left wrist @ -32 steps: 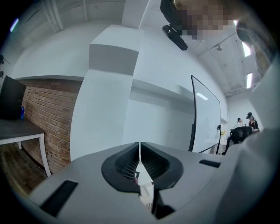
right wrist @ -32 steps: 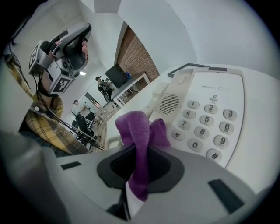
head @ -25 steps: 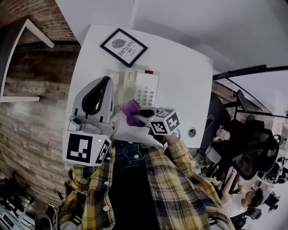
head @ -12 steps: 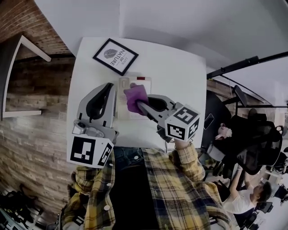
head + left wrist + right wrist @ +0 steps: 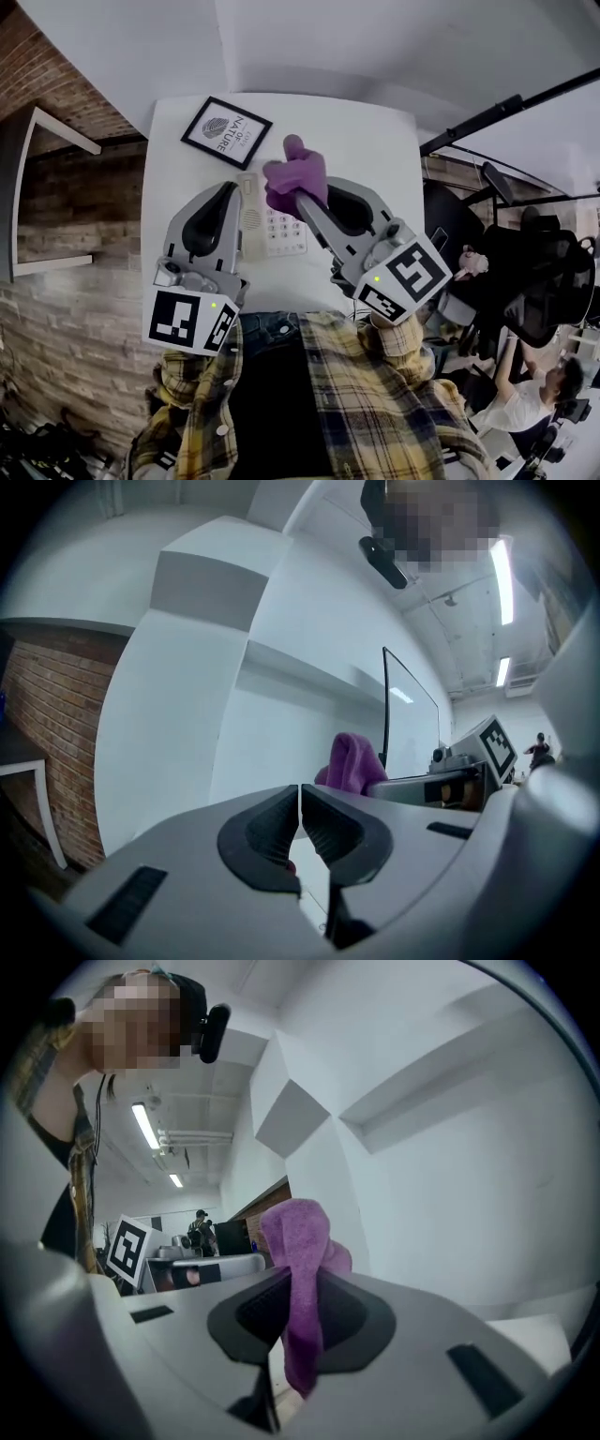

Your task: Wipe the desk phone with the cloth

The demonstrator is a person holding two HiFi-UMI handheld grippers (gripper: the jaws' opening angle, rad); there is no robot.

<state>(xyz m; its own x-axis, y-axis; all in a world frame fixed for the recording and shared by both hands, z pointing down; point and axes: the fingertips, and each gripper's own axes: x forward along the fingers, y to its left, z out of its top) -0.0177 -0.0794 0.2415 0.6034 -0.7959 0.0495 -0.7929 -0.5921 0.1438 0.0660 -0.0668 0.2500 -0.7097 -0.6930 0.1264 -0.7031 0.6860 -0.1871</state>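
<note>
A white desk phone [image 5: 272, 225] lies on the white table [image 5: 375, 159], its handset [image 5: 249, 217] along the left side and its keypad partly hidden by my grippers. My right gripper [image 5: 305, 192] is shut on a purple cloth [image 5: 296, 175] and holds it raised above the phone's far end, tilted upward. The cloth [image 5: 300, 1269] hangs pinched between the jaws in the right gripper view. My left gripper [image 5: 229, 192] hovers just left of the phone, shut with nothing in it [image 5: 299, 808]. The purple cloth [image 5: 352, 761] shows beyond it.
A black-framed picture [image 5: 226, 131] lies on the table's far left corner. A brick wall [image 5: 66, 234] runs along the left. Office chairs [image 5: 525, 281] and people stand at the right, beyond the table edge.
My right gripper has lifted the cloth up and away from the phone's surface, tilting upward. The left gripper has stayed beside the phone, still shut. The head view has shifted.
</note>
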